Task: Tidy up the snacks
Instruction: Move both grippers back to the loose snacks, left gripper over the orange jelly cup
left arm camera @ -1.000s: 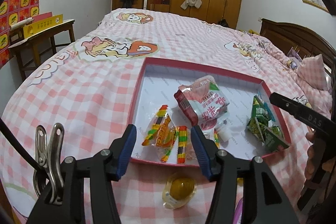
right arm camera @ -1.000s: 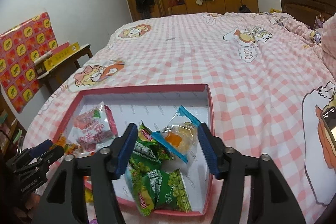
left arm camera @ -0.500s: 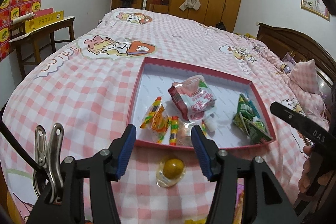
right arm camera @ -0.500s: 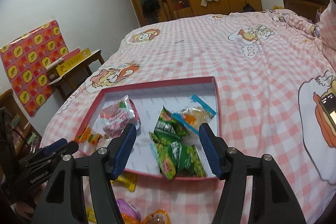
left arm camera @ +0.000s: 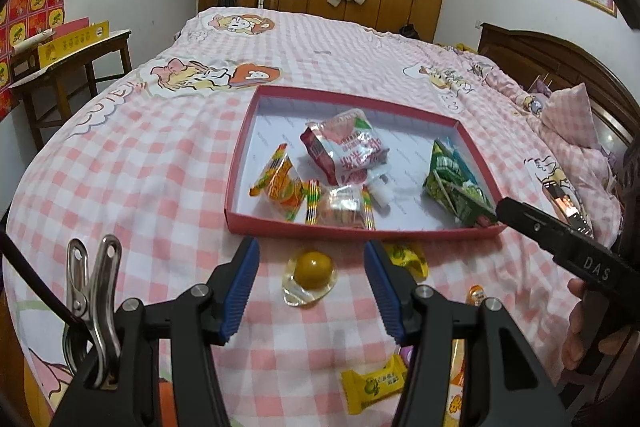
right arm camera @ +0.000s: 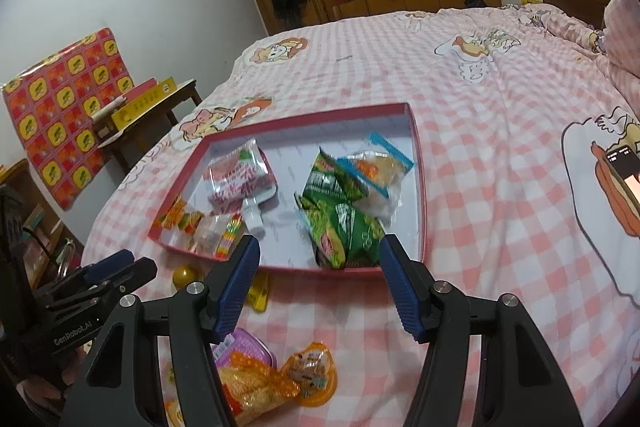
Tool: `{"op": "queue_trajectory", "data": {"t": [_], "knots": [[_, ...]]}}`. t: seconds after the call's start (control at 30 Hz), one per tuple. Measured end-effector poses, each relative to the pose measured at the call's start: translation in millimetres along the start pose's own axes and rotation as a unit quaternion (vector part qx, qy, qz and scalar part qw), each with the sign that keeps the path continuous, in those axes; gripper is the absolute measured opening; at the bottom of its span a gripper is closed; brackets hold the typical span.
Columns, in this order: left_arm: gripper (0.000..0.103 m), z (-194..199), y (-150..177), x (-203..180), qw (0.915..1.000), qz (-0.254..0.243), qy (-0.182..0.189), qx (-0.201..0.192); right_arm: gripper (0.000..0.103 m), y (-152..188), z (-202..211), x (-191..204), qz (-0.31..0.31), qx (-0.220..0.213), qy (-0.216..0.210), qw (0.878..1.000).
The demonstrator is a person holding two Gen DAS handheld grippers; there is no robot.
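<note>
Left claw (left arm camera: 311, 289) hovers open above jelly cup (left arm camera: 309, 275).

- The right gripper (right arm camera: 319, 281) hangs with jaws apart and empty over the checked bedspread (right arm camera: 500, 155).
- The red tray (right arm camera: 416, 143) holds green packets (right arm camera: 340, 223).
- Loose sweets (right arm camera: 312, 375) lie nearer.
</note>
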State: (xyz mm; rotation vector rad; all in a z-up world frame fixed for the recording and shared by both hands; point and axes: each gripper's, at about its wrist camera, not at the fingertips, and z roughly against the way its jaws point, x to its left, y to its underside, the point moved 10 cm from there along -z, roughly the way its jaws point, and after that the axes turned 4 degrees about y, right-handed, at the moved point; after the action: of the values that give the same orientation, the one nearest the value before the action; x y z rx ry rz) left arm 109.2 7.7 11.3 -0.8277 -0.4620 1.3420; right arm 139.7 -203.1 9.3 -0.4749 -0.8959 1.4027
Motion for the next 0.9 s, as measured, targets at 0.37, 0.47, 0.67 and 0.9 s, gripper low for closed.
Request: {"op": "queue_trajectory", "data": {"t": [0.37, 0.47, 0.67, 0.9], "knots": [[0.058, -14, 17, 2, 0.9996, 0.001, -0.007, 0.026, 0.064, 21, 2, 4, 0.0, 0.017, -0.004, 1.0], [0.058, -21, 21, 2, 0.9994, 0.001, -0.008, 0.032, 0.064, 26, 0, 7, 0.0, 0.022, -0.008, 1.0], [0.058, -31, 27, 1, 0.9991, -0.001, -0.01, 0.042, 0.064, 35, -3, 12, 0.005, 0.033, -0.014, 0.999], [0.058, -47, 24, 6, 0.9987, 0.01, -0.019, 0.046, 0.064, 43, -9, 14, 0.002, 0.046, -0.019, 0.999]]}}
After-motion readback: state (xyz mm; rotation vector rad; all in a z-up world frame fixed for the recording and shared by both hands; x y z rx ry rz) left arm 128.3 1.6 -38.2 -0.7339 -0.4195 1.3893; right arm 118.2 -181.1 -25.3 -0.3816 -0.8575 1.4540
